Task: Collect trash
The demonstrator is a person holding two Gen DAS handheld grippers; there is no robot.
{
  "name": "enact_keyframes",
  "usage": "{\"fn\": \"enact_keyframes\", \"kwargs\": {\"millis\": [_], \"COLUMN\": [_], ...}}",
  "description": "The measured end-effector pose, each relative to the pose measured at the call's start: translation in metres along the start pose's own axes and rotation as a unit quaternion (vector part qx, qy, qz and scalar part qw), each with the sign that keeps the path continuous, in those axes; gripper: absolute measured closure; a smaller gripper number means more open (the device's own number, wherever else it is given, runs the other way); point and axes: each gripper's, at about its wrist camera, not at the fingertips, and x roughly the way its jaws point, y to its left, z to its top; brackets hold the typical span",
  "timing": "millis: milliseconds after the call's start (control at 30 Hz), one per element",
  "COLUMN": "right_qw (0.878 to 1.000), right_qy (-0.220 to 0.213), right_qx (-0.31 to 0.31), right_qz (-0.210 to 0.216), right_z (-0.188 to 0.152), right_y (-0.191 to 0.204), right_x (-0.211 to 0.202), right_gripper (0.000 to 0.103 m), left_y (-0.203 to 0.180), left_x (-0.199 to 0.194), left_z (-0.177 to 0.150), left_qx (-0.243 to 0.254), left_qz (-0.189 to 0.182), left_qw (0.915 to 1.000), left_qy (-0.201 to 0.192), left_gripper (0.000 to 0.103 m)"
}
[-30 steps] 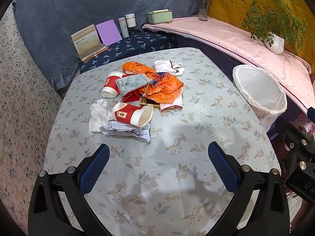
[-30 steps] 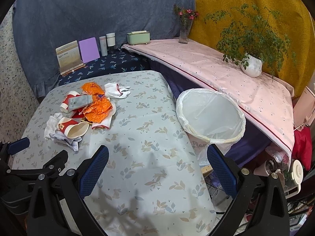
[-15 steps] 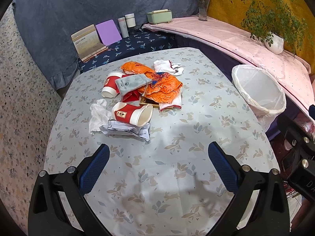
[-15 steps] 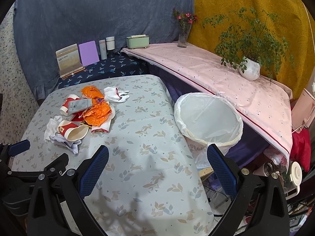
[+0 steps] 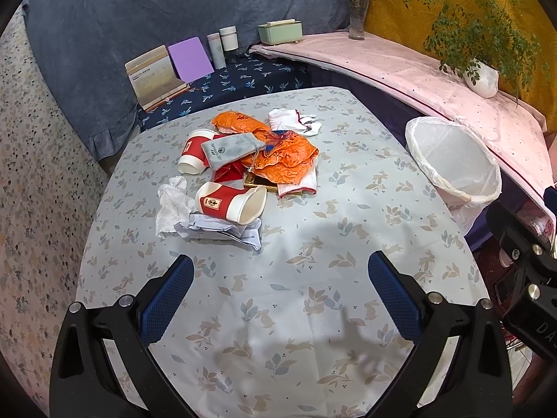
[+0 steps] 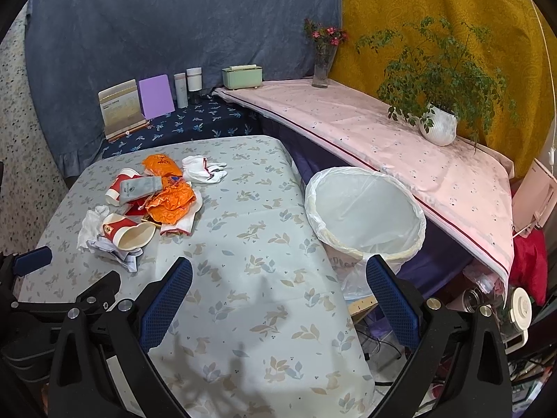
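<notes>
A heap of trash lies on the table's far left: a red-and-white paper cup (image 5: 231, 202) on its side over crumpled paper (image 5: 222, 230), a second cup (image 5: 193, 156), a white tissue (image 5: 172, 205), a grey pouch (image 5: 231, 149), orange wrappers (image 5: 285, 158) and white gloves (image 5: 294, 120). The heap also shows in the right wrist view (image 6: 149, 202). A white-lined bin (image 6: 363, 209) stands off the table's right edge. My left gripper (image 5: 278, 278) is open and empty, short of the heap. My right gripper (image 6: 278, 278) is open and empty over the table's near right part.
The table (image 5: 313, 313) has a leaf-and-rabbit cloth. Behind it a dark blue shelf (image 5: 243, 80) holds books and bottles. A pink-covered ledge (image 6: 383, 139) carries a green box, a flower vase and a potted plant (image 6: 438, 125). Clutter lies on the floor at right.
The right wrist view has drifted slightly; the bin and table sit a little differently in frame. The left view is almost unchanged. Both grippers stay open.
</notes>
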Motion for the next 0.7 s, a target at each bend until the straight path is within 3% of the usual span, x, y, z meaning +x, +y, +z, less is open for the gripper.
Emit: {"fn": "enact_keyframes", "kwargs": {"millis": [700], "right_qw": [1.000], "right_qy": [-0.002], "right_qx": [-0.003], "right_qz": [-0.007], "right_z": [-0.0015], "right_y": [-0.0021], "right_x": [-0.0008], "right_gripper": [0.007], "left_y": [-0.0023], "left_x": [-0.0017], "left_z": [-0.0001], "left_qx": [0.000], "left_qz": [0.000], "left_qw": [1.0000], "left_qy": [0.000], "left_gripper": [0.007]}}
